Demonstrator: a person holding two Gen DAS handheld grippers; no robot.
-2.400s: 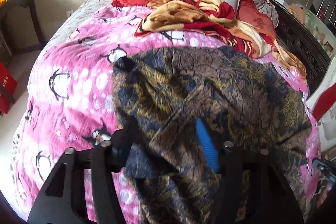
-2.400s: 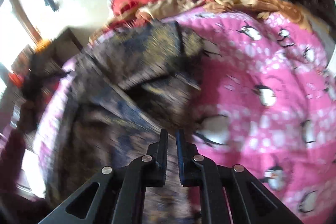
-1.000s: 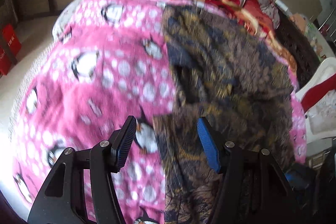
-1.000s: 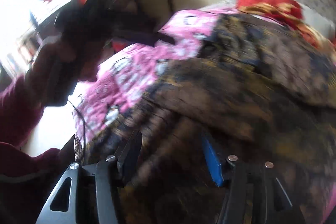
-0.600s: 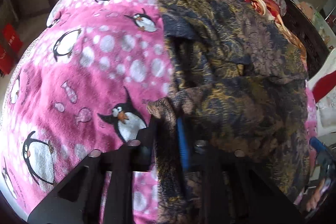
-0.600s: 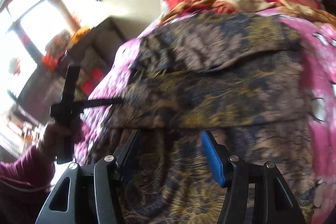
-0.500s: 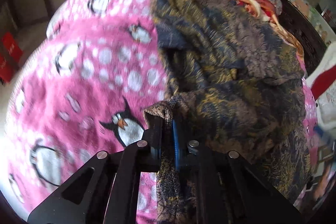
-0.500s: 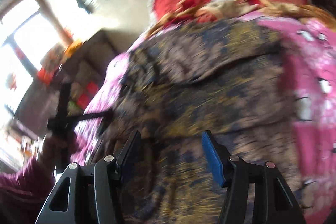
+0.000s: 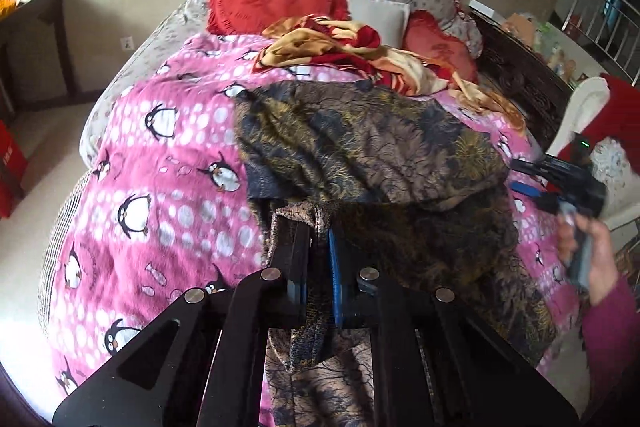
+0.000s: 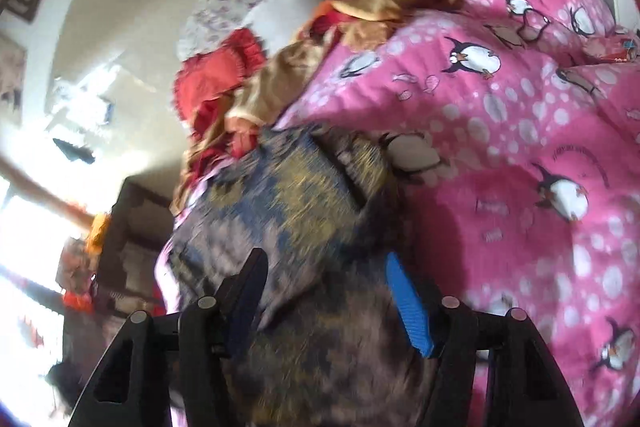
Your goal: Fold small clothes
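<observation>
Garment, dark navy-and-gold patterned fabric (image 9: pixel 360 155), lies w/ long axis running from bed's foot edge toward pillows, on pink penguin-print fleece blanket (image 9: pixel 160 163). Left hand-held gripper (image 9: pixel 318 259) is clamped on a bunched fold at garment's near-left edge, lifting it. Right hand-held gripper (image 10: pixel 324 291) has jaws apart over garment's right side, cloth beneath, not pinched; frame blurred. Left is on the cloth already; likely the fold goes across toward right edge.

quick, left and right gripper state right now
Left gripper: shut on a bunched edge of the dark patterned garment.
Right gripper: open, jaws apart over the same garment, pads not pressing on it.
</observation>
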